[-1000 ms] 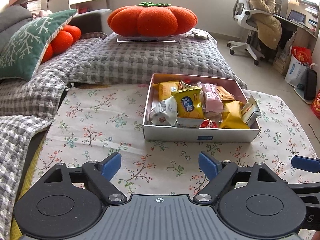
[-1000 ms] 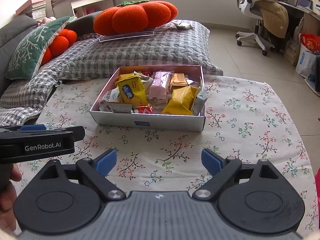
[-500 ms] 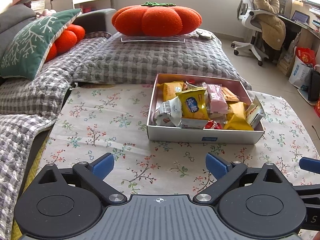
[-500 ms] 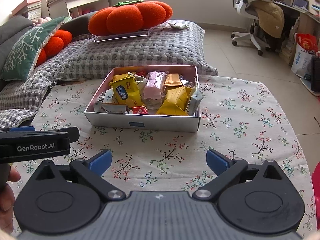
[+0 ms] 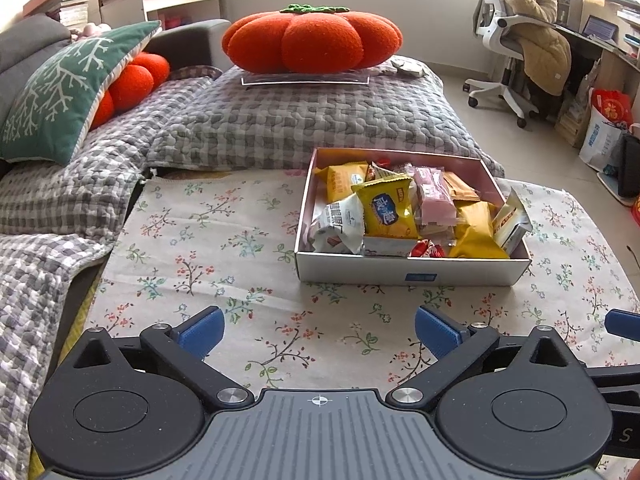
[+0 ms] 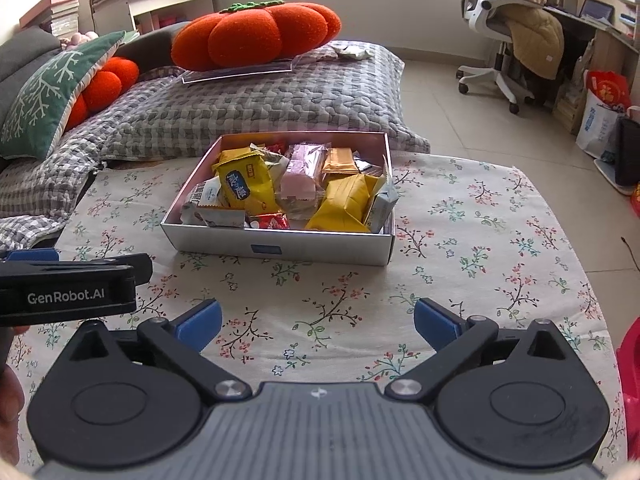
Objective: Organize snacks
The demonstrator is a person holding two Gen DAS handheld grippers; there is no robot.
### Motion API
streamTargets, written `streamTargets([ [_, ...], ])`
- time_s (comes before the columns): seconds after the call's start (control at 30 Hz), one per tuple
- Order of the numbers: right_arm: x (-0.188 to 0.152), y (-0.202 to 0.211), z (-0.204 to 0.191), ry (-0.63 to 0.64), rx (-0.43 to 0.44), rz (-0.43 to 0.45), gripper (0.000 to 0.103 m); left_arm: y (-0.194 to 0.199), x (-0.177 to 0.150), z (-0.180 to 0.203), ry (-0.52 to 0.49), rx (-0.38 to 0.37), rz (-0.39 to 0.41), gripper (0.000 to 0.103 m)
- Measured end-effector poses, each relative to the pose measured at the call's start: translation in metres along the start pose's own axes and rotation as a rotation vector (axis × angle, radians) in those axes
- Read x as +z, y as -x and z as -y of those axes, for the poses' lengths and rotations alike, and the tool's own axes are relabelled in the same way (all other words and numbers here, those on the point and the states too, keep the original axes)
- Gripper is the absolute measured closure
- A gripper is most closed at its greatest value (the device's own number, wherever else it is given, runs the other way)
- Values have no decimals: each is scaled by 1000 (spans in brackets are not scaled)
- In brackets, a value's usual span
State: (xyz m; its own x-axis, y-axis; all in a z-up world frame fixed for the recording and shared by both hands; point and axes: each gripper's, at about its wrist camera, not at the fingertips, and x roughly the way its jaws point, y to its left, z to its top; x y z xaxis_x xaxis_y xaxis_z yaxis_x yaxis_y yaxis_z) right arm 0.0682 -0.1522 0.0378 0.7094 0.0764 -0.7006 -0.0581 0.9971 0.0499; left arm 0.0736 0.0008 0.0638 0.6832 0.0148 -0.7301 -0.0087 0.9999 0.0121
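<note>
A shallow white box [image 5: 412, 270] [image 6: 280, 248] sits on the floral tablecloth [image 5: 220, 240], filled with snack packets. Among them are a yellow packet [image 5: 386, 212] [image 6: 248, 186], a pink one [image 5: 434, 198] [image 6: 300, 176] and a white one [image 5: 340, 226]. My left gripper [image 5: 318, 326] hovers over the cloth in front of the box, jaws opening, nothing between them. My right gripper [image 6: 317, 320] stands wide open beside it, also empty and short of the box. In the right wrist view the left gripper's body [image 6: 72, 292] shows at the left edge.
Behind the table lies grey checked bedding [image 5: 280, 120] with an orange pumpkin cushion [image 5: 312, 40] and a green pillow [image 5: 68, 84]. A person sits in a white office chair [image 5: 500, 40] at the far right. A red object [image 6: 630, 360] is at the right edge.
Both grippers' blue fingers have spread wider apart. The box and its packets have not moved.
</note>
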Motion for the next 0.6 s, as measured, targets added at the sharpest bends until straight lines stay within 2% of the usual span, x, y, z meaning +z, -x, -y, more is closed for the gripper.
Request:
streamTargets([
  [0.6, 0, 0, -1, -2, -12, 1, 0, 0, 0, 2, -9, -1, -2, 0],
])
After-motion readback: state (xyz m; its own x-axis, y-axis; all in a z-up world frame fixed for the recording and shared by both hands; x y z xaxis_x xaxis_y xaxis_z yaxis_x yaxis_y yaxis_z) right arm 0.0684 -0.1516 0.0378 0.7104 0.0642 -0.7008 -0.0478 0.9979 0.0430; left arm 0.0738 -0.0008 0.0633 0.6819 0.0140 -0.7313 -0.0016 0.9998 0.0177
